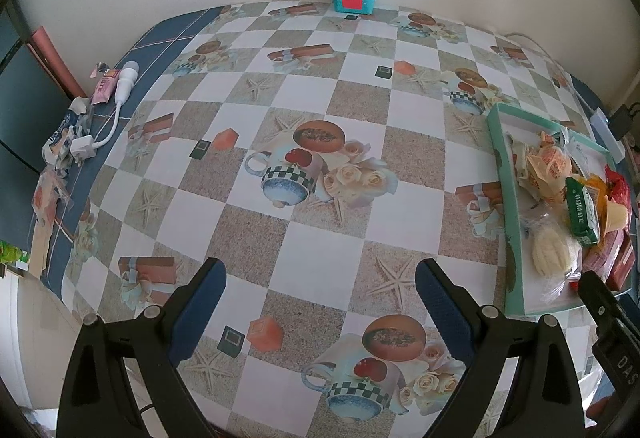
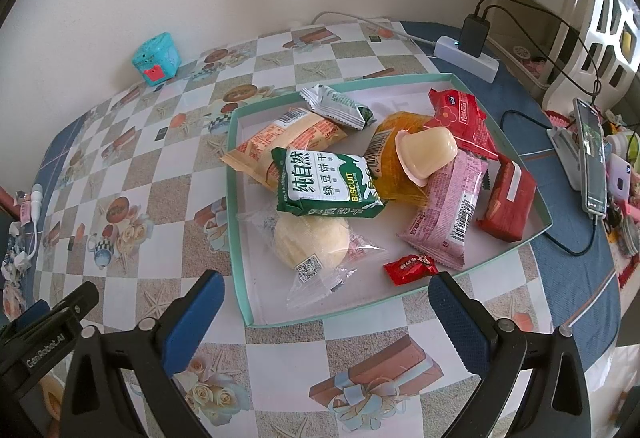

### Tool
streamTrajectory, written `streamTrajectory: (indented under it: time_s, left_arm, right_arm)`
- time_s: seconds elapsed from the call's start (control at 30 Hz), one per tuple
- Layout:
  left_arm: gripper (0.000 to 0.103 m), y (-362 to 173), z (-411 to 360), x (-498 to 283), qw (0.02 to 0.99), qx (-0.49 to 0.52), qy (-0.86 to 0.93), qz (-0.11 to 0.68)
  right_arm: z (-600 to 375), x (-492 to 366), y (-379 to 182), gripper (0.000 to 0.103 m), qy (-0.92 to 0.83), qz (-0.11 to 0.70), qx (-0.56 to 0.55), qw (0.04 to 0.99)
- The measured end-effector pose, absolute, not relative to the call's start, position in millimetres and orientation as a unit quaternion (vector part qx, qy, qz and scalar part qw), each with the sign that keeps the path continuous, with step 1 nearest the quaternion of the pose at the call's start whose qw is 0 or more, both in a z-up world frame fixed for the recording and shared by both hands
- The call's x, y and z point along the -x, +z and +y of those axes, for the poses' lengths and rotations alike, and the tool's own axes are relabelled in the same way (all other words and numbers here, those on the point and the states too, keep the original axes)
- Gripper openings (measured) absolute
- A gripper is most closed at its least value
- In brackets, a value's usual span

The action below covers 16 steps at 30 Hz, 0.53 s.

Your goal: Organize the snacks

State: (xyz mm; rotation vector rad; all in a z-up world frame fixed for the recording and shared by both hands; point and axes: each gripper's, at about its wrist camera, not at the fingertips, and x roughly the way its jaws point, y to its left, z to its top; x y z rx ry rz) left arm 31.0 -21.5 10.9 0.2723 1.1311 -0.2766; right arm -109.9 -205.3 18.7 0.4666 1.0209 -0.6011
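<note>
The shallow mint-rimmed cardboard tray (image 2: 516,246) holds crinkly wrapped snacks: a green biscuit pack (image 2: 326,183) at its centre, a glossy jelly cup (image 2: 426,151) just right of it, a clear-bagged pale bun (image 2: 312,242) below. Both the left gripper (image 1: 320,294) and right gripper (image 2: 326,304) are spread, gripping nothing, the right just before the tray's near rim.

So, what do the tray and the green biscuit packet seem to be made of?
Tray: probably thin cardboard, matte, with sharply folded mint-green walls and a white floor. Green biscuit packet: likely plastic film, slightly glossy, with crimped, zigzag-cut ends.
</note>
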Motion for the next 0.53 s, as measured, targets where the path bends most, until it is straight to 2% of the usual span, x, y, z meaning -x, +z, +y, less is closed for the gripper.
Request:
streamTrajectory:
  time_s: [0.53]
  left_arm:
    - [0.096, 16.0, -20.9, -29.8, 0.834, -0.119, -0.122, 0.524]
  right_arm:
    - [-205.5, 110.2, 18.0, 0.103, -0.280, 0.478, -0.218, 0.804]
